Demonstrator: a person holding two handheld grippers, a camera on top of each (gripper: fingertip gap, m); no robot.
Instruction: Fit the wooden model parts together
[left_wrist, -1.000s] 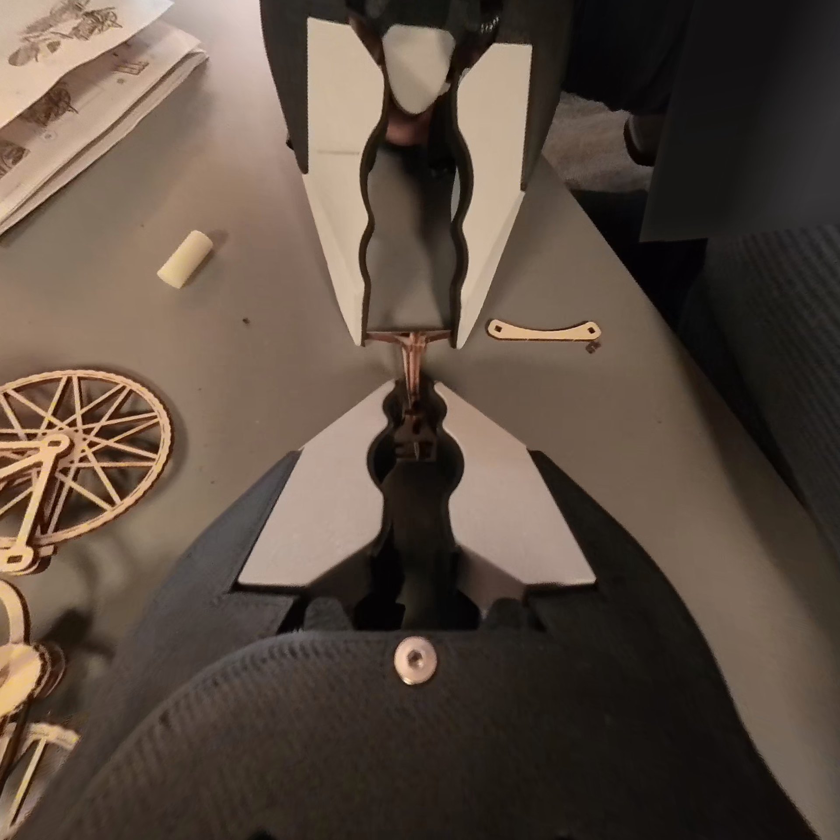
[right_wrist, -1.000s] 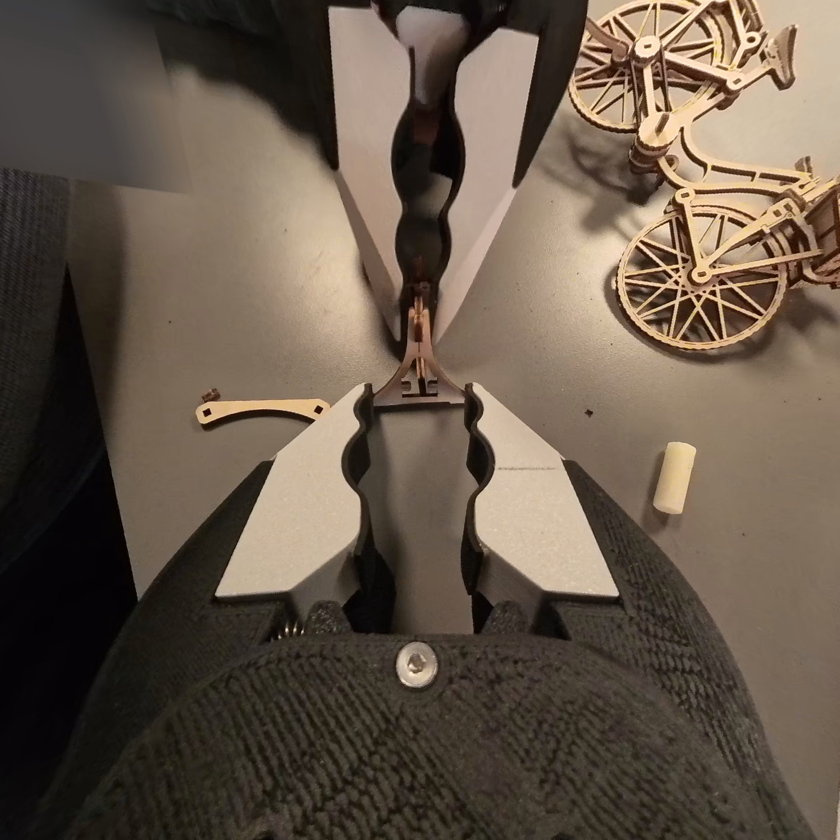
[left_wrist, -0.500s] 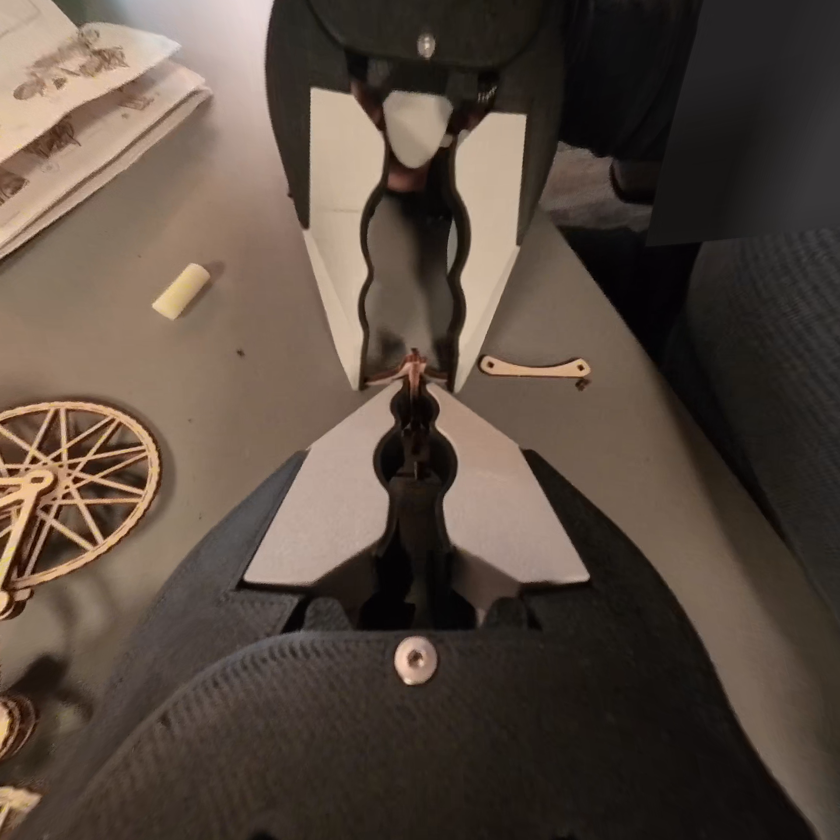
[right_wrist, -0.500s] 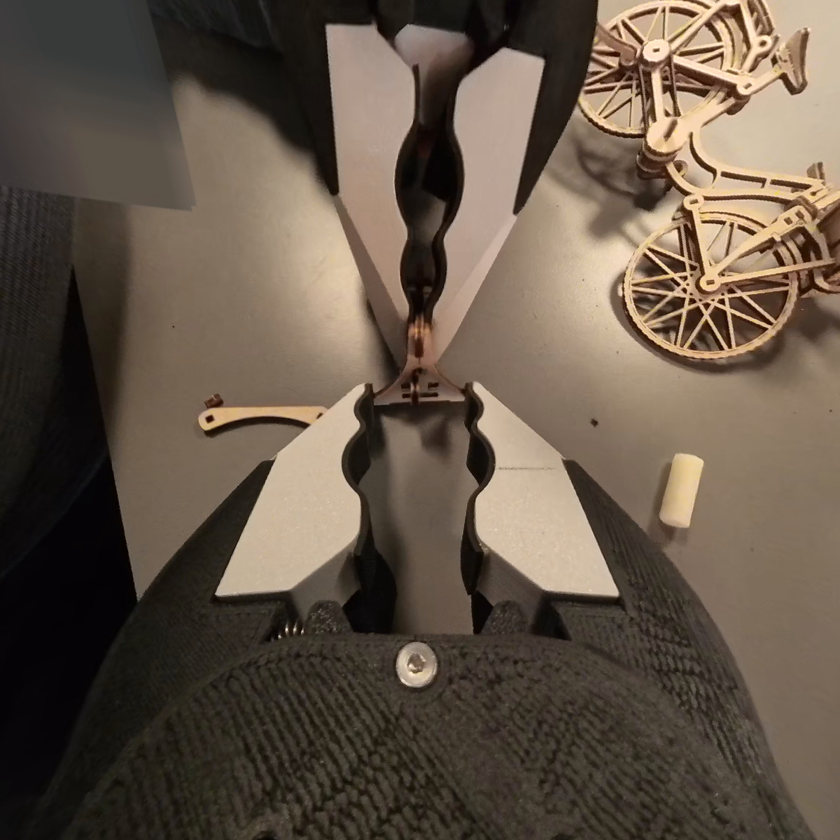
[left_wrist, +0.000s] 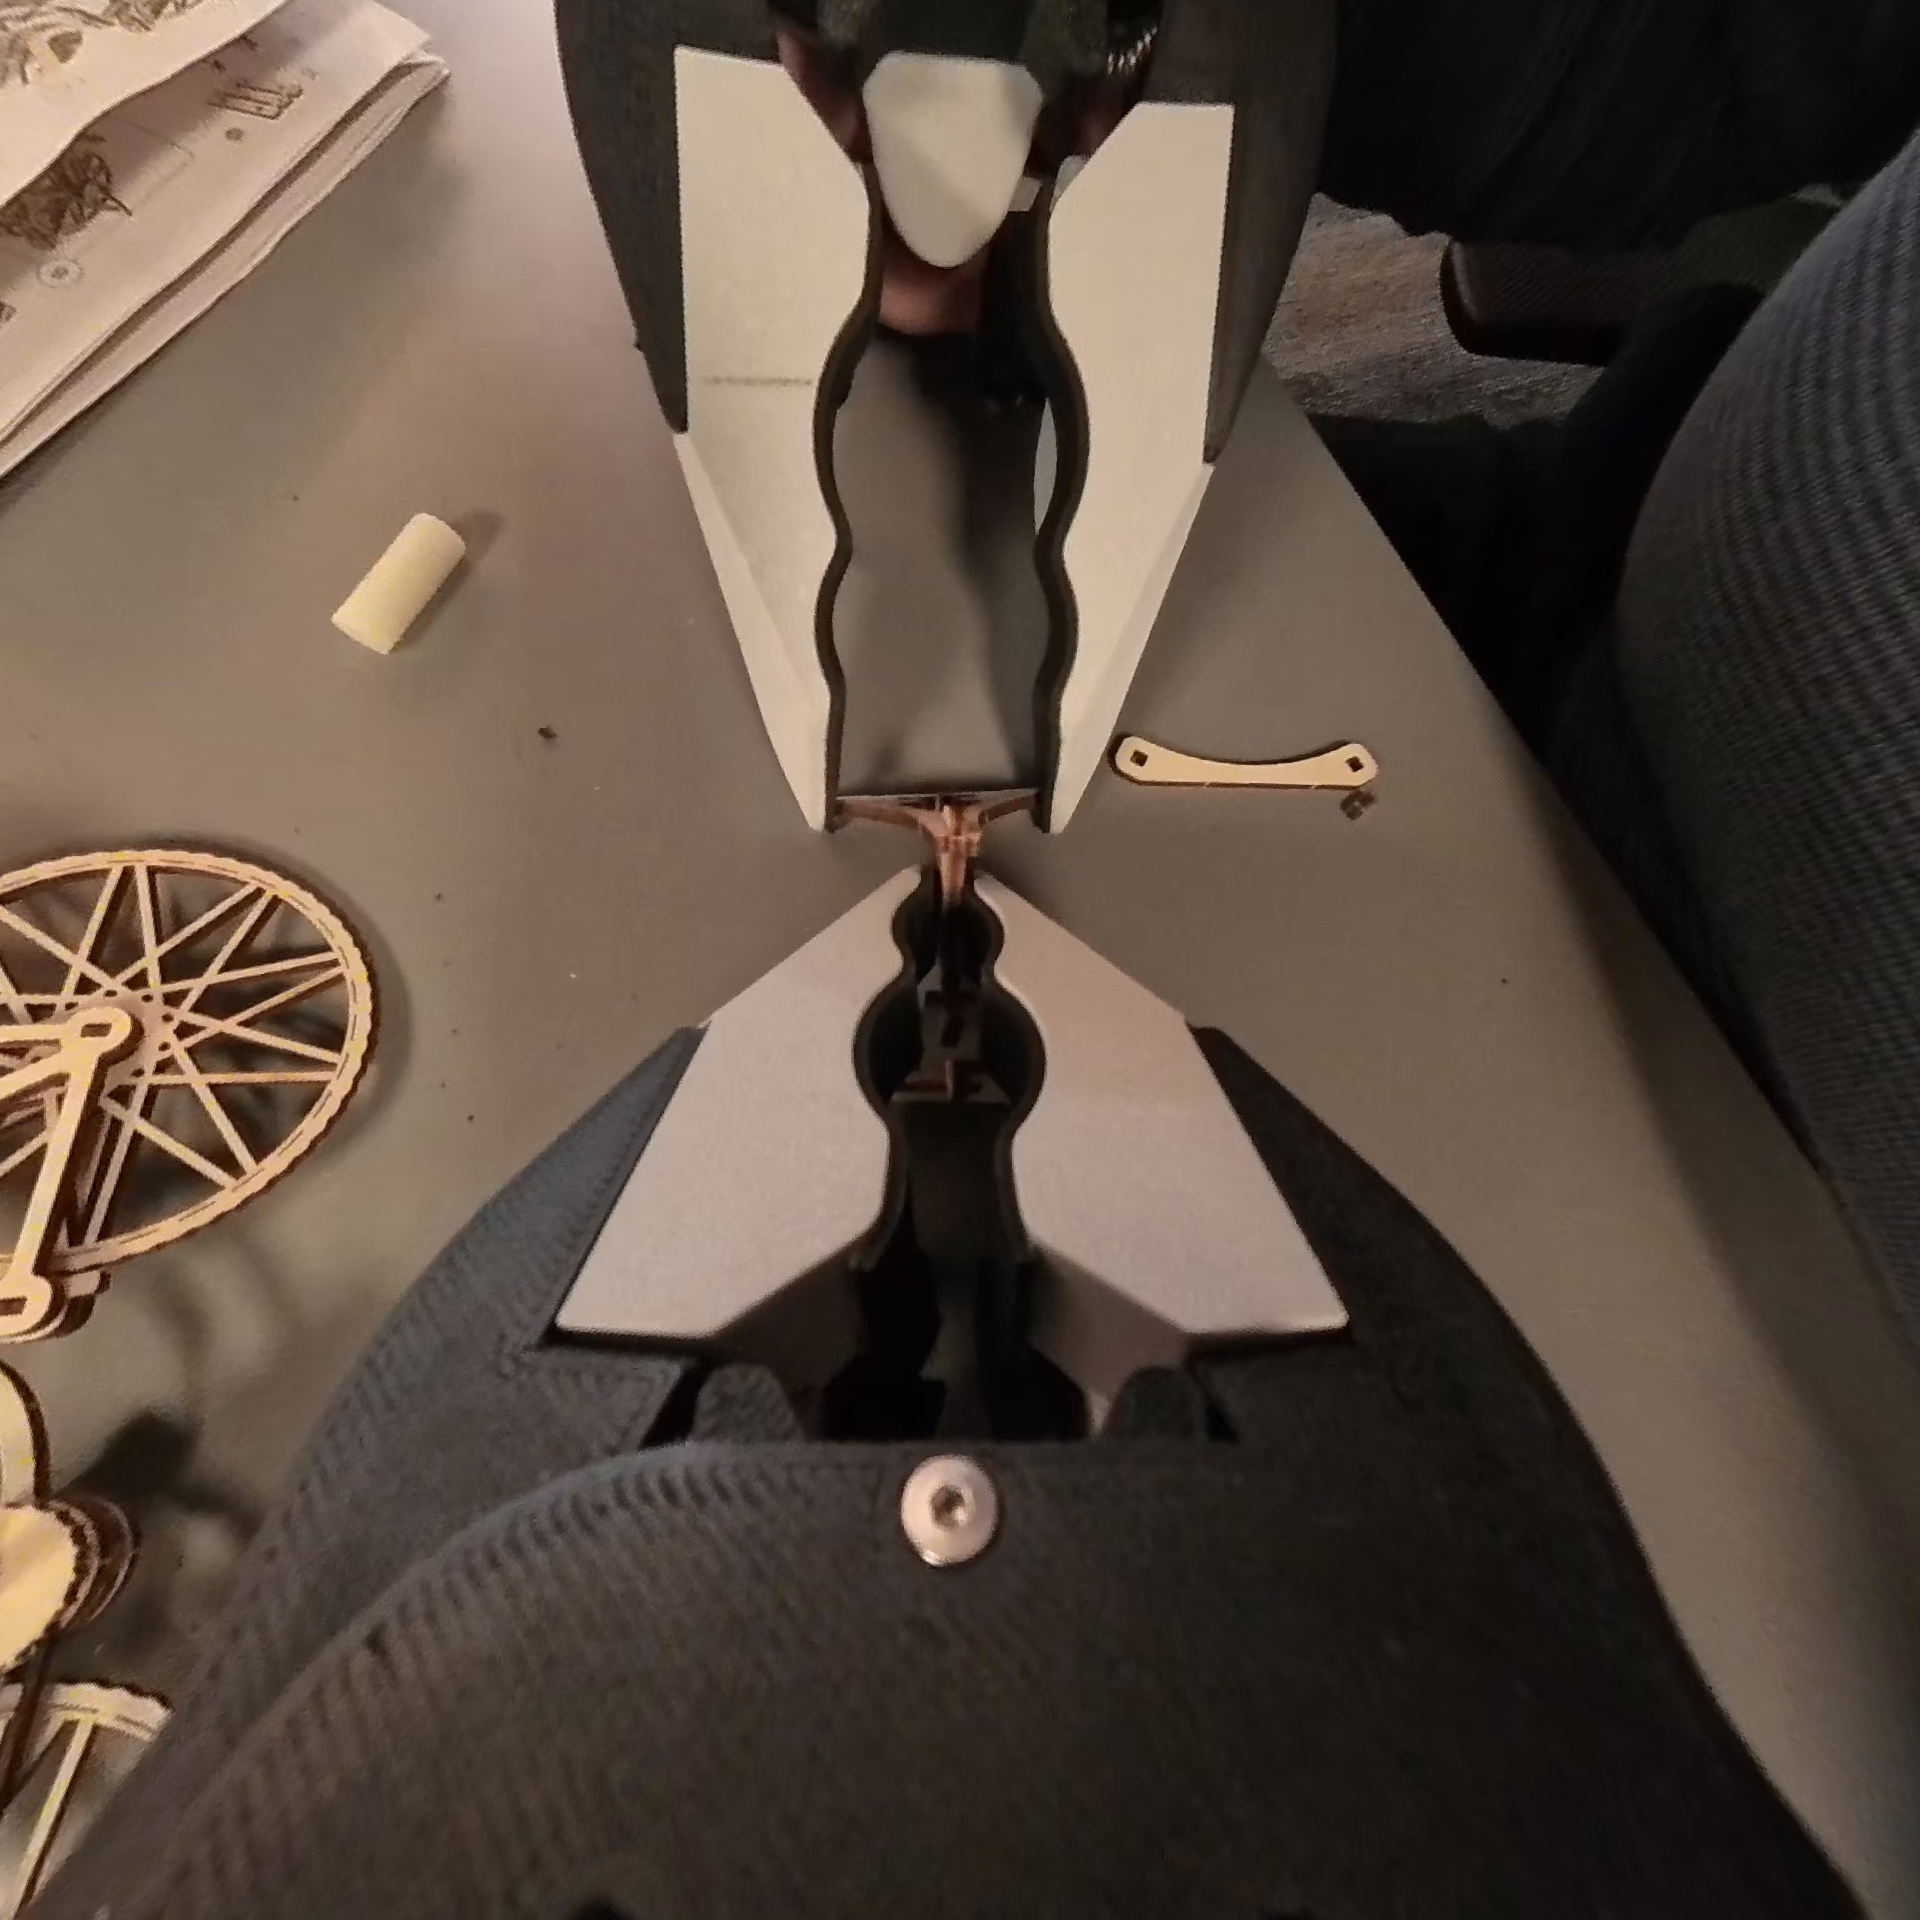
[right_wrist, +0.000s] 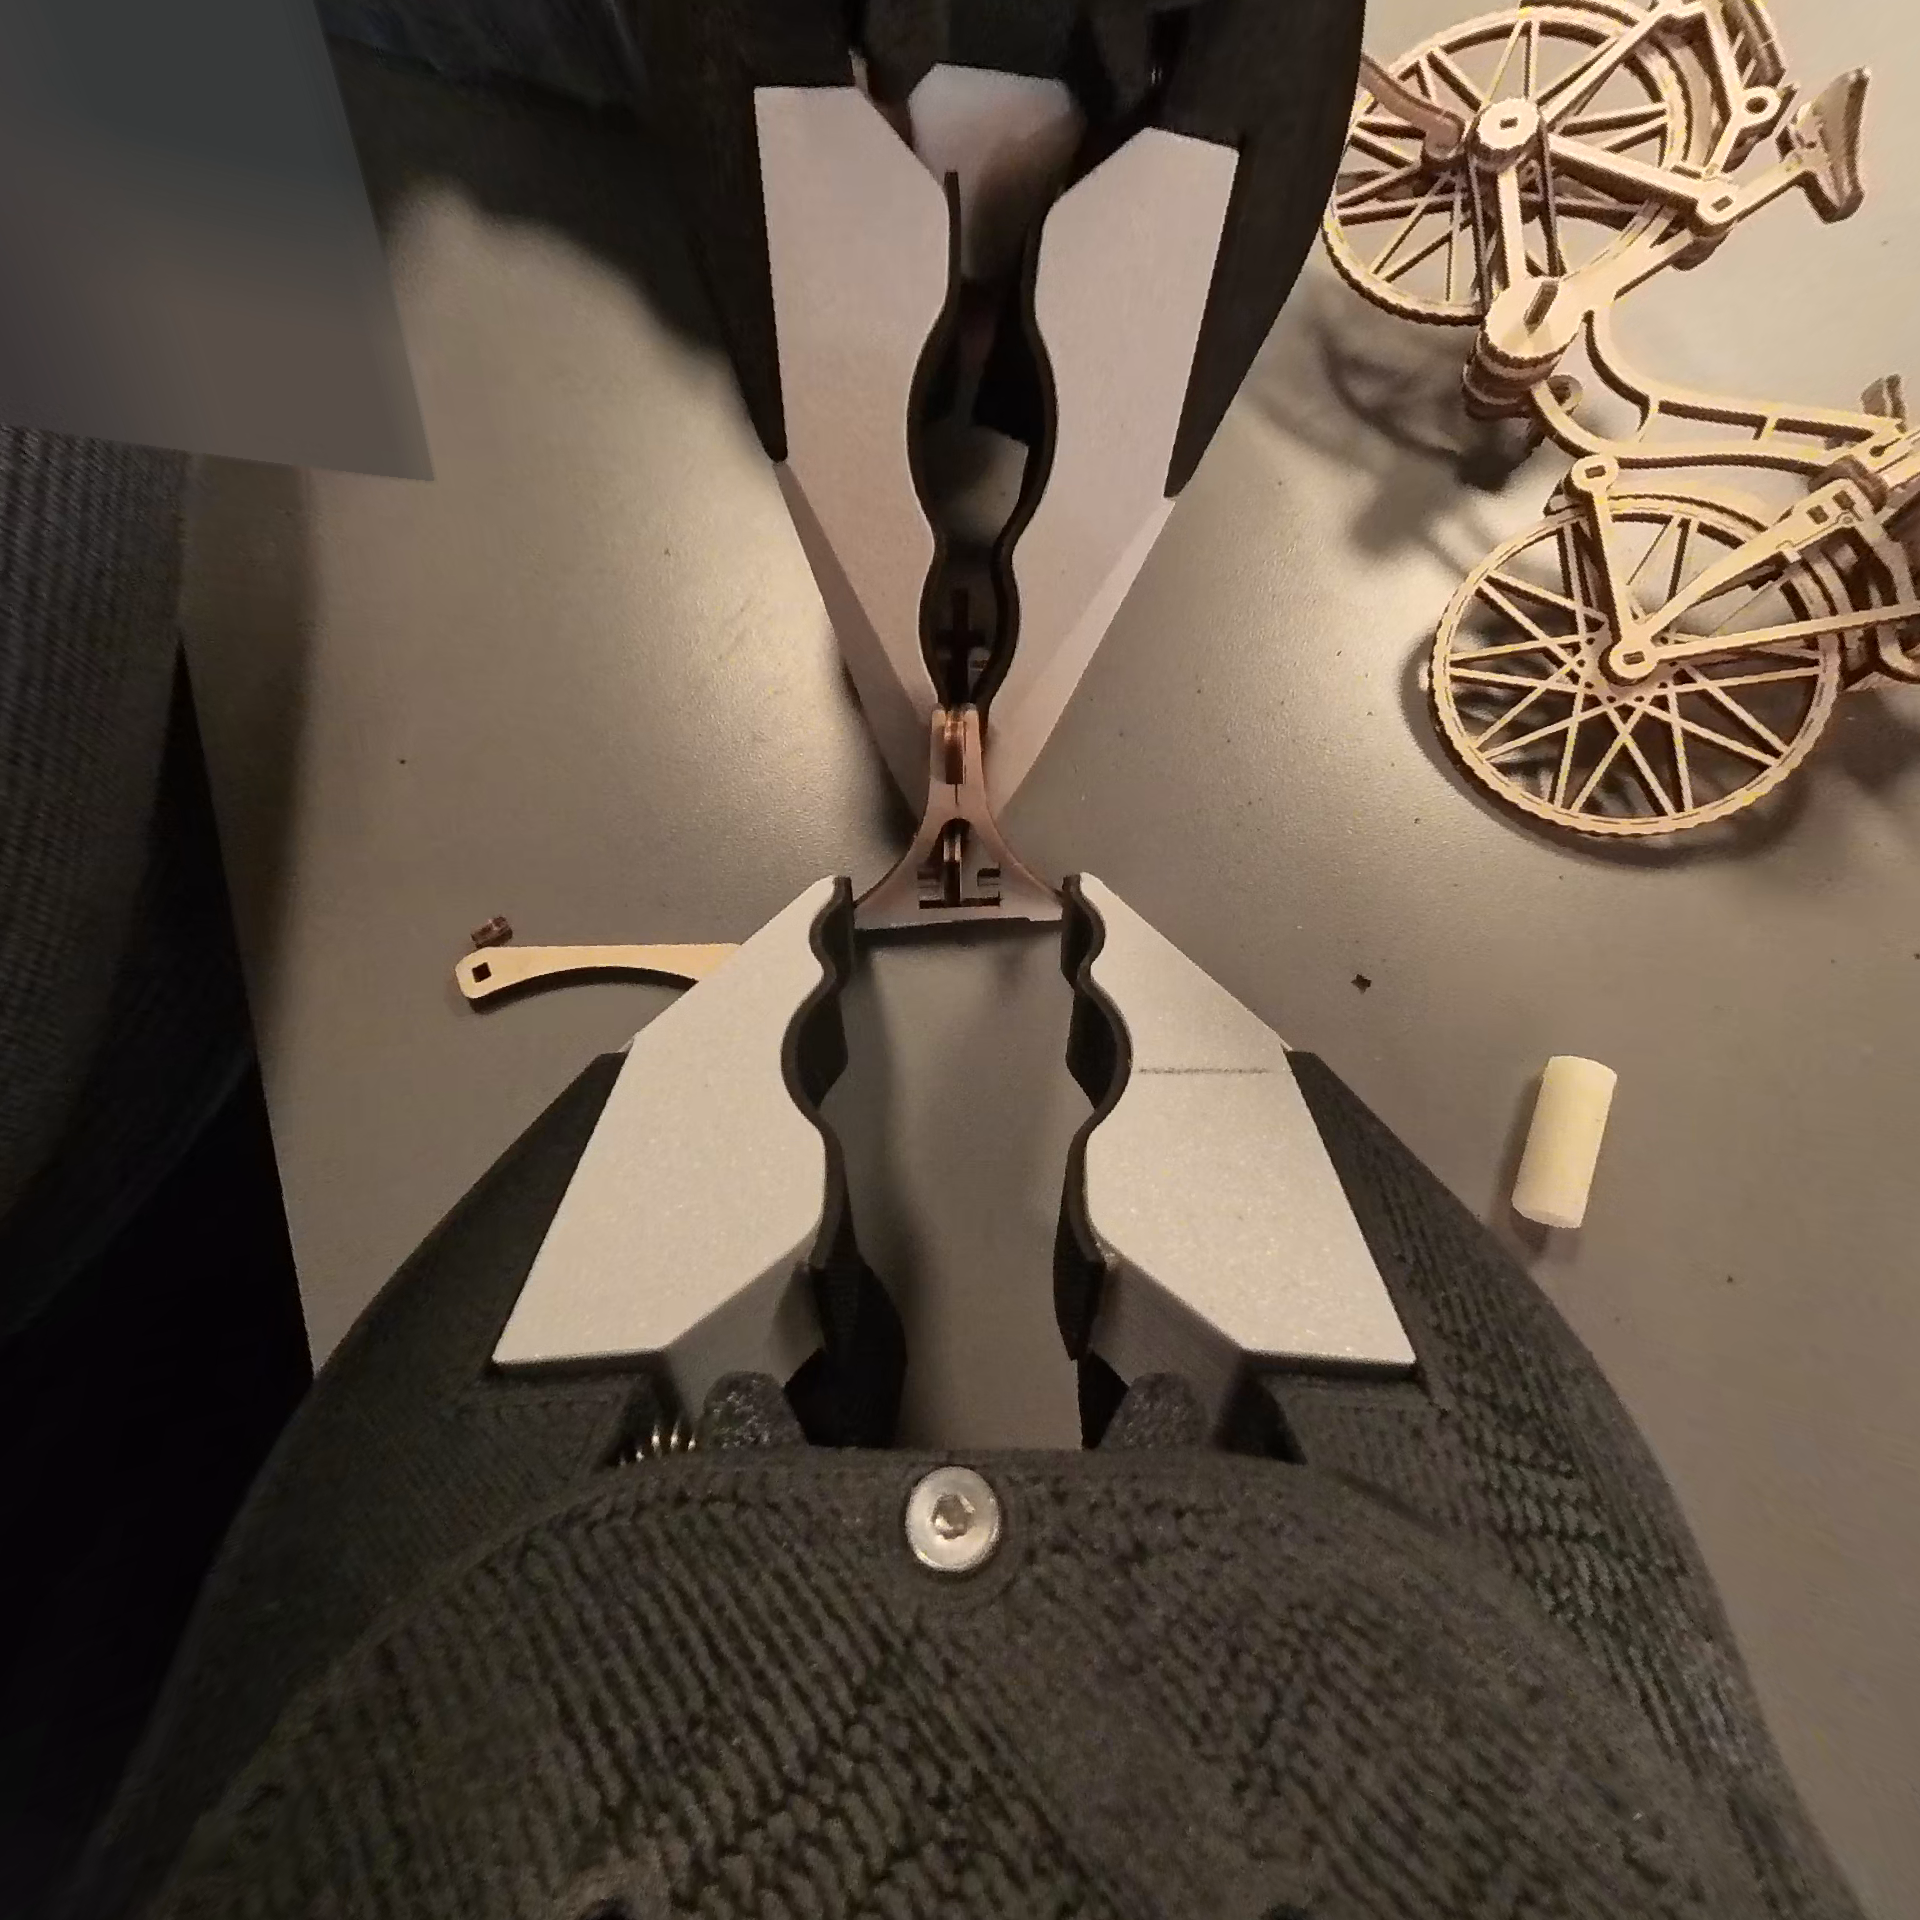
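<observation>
In the left wrist view my left gripper is shut on a slim wooden part, seen edge-on between its pads. My right gripper faces it tip to tip. In the right wrist view my right gripper grips a flared, slotted wooden piece across its width between the fingertips. The narrow neck of that piece meets the slim part at the left gripper's tips. Both grippers hover just above the grey table.
A wooden bicycle model lies on the table; its wheel shows in the left wrist view. A loose curved wooden strip and a cream cylinder lie nearby. Instruction sheets are at the back, and a dark chair stands past the table edge. The grippers are tip to tip, or close to it.
Half a second ago the two grippers were pressed closer, tip to tip. Now they have drawn slightly apart, and more of the wooden neck shows between them. Both grips are unchanged.
</observation>
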